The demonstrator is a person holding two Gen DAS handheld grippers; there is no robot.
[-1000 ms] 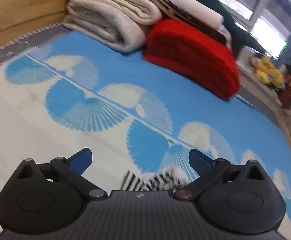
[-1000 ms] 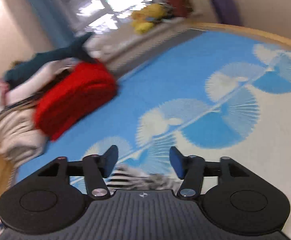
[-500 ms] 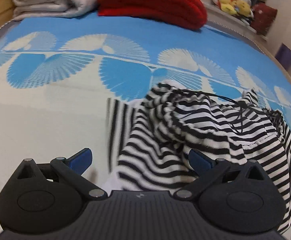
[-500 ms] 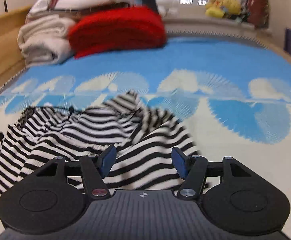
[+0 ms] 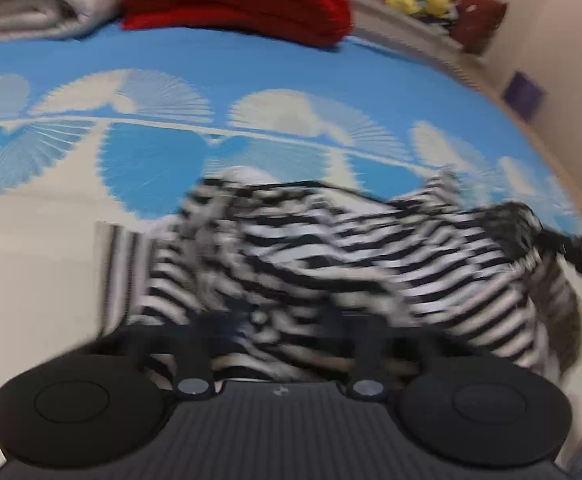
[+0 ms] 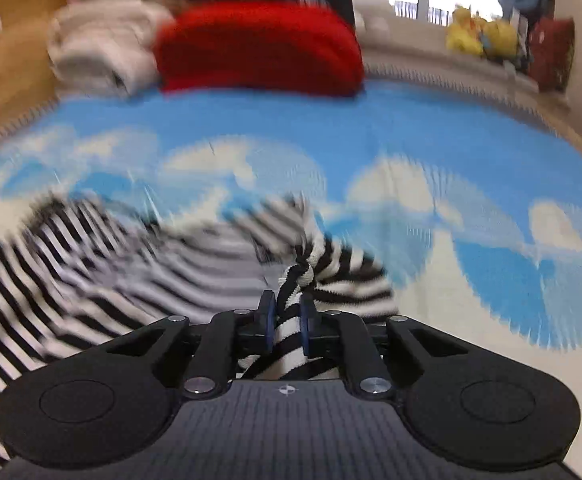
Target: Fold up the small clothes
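Soft knit striped garment (image 6: 139, 264), fuzzy red blanket (image 6: 259, 48), woven printed bedcover (image 6: 431, 148), matt ribbed-plastic right gripper (image 6: 285, 316) with small metal pivots.

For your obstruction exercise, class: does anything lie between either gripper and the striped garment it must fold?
Nothing visible does. The right gripper is already shut on a bunch of the striped garment. The left gripper sits right at the cloth, though blur hides its jaws. The red blanket lies far behind on the bedspread.
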